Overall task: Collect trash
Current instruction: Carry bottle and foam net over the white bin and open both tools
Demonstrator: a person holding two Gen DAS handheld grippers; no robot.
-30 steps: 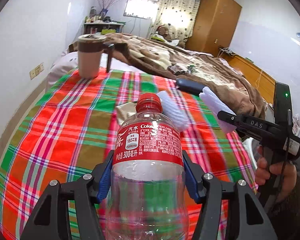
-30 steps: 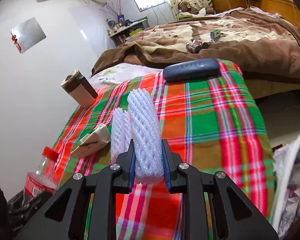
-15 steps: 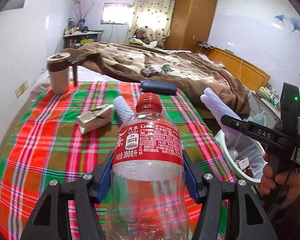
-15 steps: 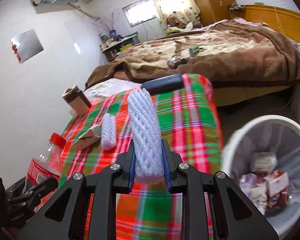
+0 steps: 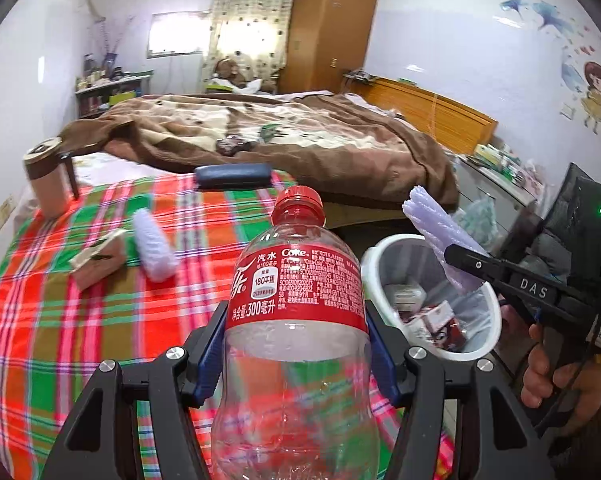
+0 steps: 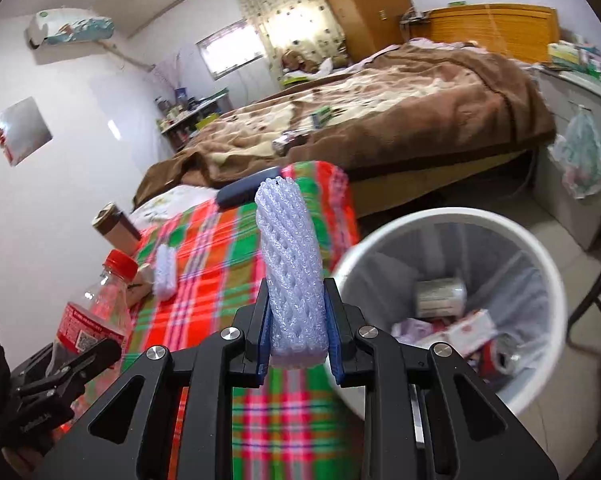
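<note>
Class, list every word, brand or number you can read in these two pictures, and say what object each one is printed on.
"Coke" – red label of the plastic bottle.
"汽水" – same label.
"180千焦" – white badge on that label.
"净含量:300毫升" – bottom edge of the label.
"DAS" – arm of the right hand-held gripper.
Fine print on the label, the sticker on the right hand-held gripper's handle, and packets in the trash bin: too small or blurred.
</note>
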